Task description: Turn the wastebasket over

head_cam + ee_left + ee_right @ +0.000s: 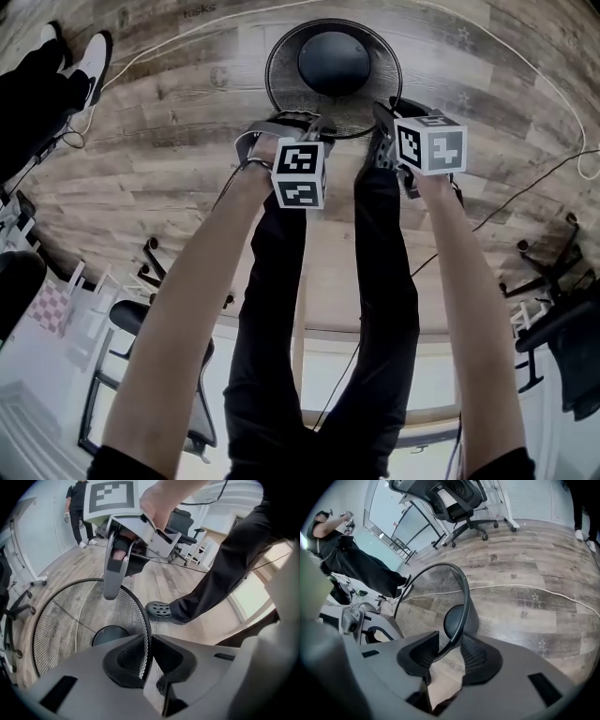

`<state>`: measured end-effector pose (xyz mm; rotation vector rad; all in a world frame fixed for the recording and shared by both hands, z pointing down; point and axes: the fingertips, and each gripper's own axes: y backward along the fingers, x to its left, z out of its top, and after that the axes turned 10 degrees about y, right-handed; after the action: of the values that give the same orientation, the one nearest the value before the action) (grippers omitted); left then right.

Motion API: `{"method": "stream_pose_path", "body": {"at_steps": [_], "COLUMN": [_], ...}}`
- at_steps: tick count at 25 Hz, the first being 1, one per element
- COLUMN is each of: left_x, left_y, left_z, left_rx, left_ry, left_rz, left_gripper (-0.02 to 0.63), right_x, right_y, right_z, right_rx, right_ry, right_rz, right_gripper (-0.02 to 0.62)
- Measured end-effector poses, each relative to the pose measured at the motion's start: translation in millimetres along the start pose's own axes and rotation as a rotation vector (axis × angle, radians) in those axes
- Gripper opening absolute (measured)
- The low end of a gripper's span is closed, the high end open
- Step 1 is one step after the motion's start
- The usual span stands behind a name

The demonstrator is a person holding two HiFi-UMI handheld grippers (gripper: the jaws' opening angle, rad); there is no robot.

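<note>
A black wire-mesh wastebasket (286, 73) stands upright on the wood floor, mouth up, its dark round bottom showing inside. My left gripper (298, 124) is at the near-left part of the rim. In the left gripper view the left gripper (150, 641) is shut on the thin rim and mesh wall of the wastebasket (70, 616). My right gripper (386, 120) is at the near-right part of the rim. In the right gripper view the right gripper (450, 648) has the rim of the wastebasket (461, 602) pinched between its pads.
The holder's black-trousered legs (375, 281) and a black clog (161, 612) are right beside the basket. A white cable (187, 33) loops on the floor behind it. Office chairs (459, 498) and chair bases (155, 262) stand around. Another person (77, 508) stands farther off.
</note>
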<state>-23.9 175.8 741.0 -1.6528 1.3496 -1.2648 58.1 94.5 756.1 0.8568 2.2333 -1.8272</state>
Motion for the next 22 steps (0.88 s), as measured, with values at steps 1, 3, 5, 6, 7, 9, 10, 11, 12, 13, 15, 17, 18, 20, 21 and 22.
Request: {"method": "stream_pose_path", "body": {"at_steps": [1,3,5,6,7,9,10,11,12,13,15,17,18,20,21,22], "left_x": [0,0,0,0,0,0,0,0,0,-1,-1,0,0,-3,-6,-10], "left_y": [0,0,-1,-1,0,3,6,9,12,16,26,38,45,60,69,80], "left_z": [-1,-1,0,1,2,4,5,6,7,8,10,13,15,21,25,30], "left_rx": [-0.008,-0.019,-0.02,-0.02,-0.021,-0.029,-0.031,-0.031,-0.03,-0.029,-0.033,-0.041,-0.044,-0.054,-0.064,-0.081], "left_ry": [0.001,0.012,0.039,0.058,0.078,0.106,0.108,0.104,0.098,0.095,0.1,0.104,0.106,0.121,0.141,0.173], "left_rz": [0.008,0.024,0.031,0.032,0.03,0.022,0.021,0.024,0.028,0.032,0.038,0.051,0.06,0.068,0.066,0.063], "left_gripper": [0.058,0.06,0.061,0.066,0.076,0.098,0.112,0.114,0.114,0.114,0.112,0.112,0.112,0.11,0.109,0.106], "right_x": [2,0,-2,-3,-3,-3,-3,-3,-3,-4,-3,-2,0,6,10,14], "right_y": [-1,-1,0,1,3,7,9,11,14,17,26,38,45,61,70,81], "right_z": [0,-1,-2,-2,-2,0,1,1,1,1,0,4,7,14,16,18], "right_rx": [-0.008,-0.021,-0.019,-0.013,-0.004,0.014,0.024,0.033,0.041,0.048,0.06,0.061,0.06,0.055,0.053,0.051], "right_ry": [-0.001,-0.034,-0.075,-0.084,-0.081,-0.05,-0.032,-0.017,-0.005,0.002,0.005,0.013,0.023,0.05,0.065,0.079], "right_rz": [0.006,0.023,0.037,0.035,0.025,-0.004,-0.018,-0.03,-0.041,-0.049,-0.062,-0.072,-0.075,-0.073,-0.068,-0.062], "right_gripper": [0.161,0.163,0.163,0.163,0.161,0.161,0.161,0.161,0.16,0.155,0.153,0.143,0.141,0.137,0.135,0.132]}}
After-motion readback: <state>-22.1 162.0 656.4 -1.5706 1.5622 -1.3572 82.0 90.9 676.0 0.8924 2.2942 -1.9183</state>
